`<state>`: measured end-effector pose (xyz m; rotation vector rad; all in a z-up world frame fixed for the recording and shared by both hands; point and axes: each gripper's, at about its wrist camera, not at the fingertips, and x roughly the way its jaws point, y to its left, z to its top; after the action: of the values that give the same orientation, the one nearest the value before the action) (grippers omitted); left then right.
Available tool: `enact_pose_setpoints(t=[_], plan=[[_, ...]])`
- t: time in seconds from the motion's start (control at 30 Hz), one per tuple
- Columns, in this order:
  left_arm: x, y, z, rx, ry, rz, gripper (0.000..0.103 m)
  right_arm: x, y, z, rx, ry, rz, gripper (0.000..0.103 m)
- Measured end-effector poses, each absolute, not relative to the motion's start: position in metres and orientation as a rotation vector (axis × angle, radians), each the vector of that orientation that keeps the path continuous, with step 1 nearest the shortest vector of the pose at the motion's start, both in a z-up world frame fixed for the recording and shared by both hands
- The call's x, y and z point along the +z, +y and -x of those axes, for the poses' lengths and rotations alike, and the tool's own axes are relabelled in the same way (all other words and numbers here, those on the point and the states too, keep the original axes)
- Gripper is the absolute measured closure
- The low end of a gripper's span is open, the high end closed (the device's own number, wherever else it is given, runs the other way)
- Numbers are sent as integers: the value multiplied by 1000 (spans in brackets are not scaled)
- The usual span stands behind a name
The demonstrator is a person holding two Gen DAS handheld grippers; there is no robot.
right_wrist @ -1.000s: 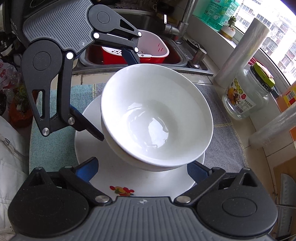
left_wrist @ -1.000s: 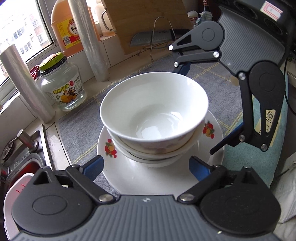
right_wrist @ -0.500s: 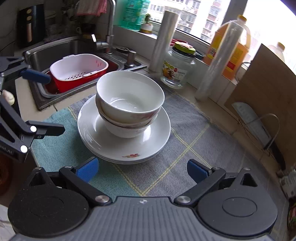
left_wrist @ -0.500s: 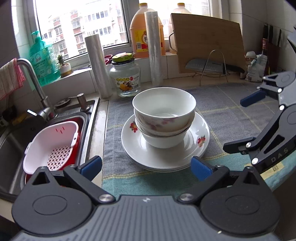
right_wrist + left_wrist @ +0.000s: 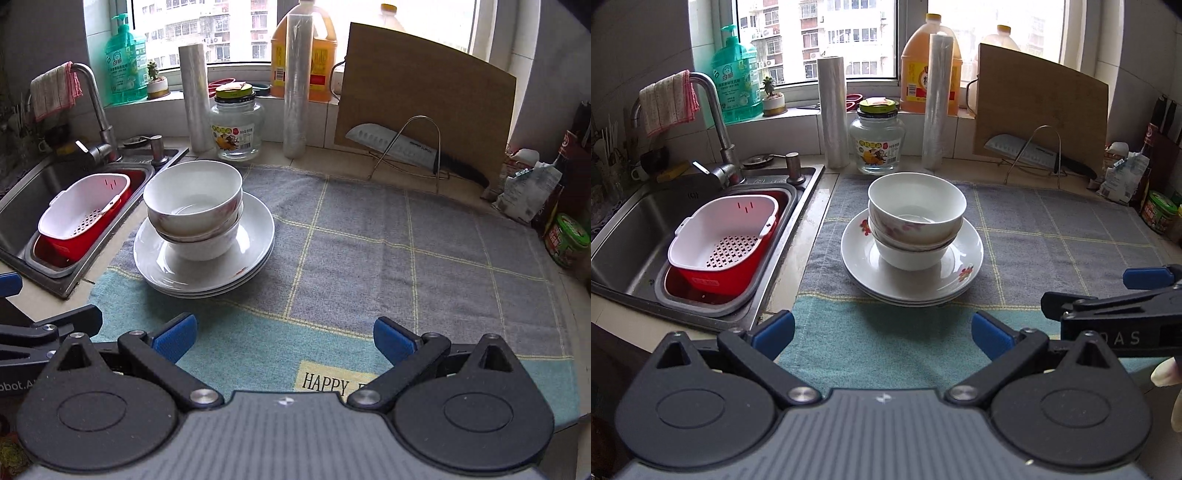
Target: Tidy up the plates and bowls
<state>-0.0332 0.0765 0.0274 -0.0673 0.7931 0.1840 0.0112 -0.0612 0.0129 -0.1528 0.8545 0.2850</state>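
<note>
White bowls (image 5: 916,218) (image 5: 194,206) with faint red flower prints are nested in a stack on a pile of white plates (image 5: 871,269) (image 5: 255,229), which rests on the grey and teal checked cloth (image 5: 1052,236) (image 5: 406,240). My left gripper (image 5: 882,332) is open and empty, pulled back well short of the plates. My right gripper (image 5: 282,338) is open too, with nothing between its blue pads, and the stack lies ahead to its left. In the left wrist view the right gripper (image 5: 1108,291) shows at the right edge.
To the left is a steel sink (image 5: 624,240) holding a white colander in a red tub (image 5: 720,247), with a tap (image 5: 713,122) behind. A glass jar (image 5: 877,140), two film rolls, oil bottles, a cutting board (image 5: 1038,110) and a knife (image 5: 410,151) on a wire stand line the back.
Both grippers have drawn back and up from around the bowl stack and rolled level. The stack stays on the cloth, now farther off in both views.
</note>
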Motion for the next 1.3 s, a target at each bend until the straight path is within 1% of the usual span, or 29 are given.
enact_pose_setpoints(t=[0.27,1.3], plan=[[41,67,38,187,755,64,2,25,-72,-5,265,826,127,0],[51,63,39,199,736,52,2,33,-75,-4,249,801,105,0]])
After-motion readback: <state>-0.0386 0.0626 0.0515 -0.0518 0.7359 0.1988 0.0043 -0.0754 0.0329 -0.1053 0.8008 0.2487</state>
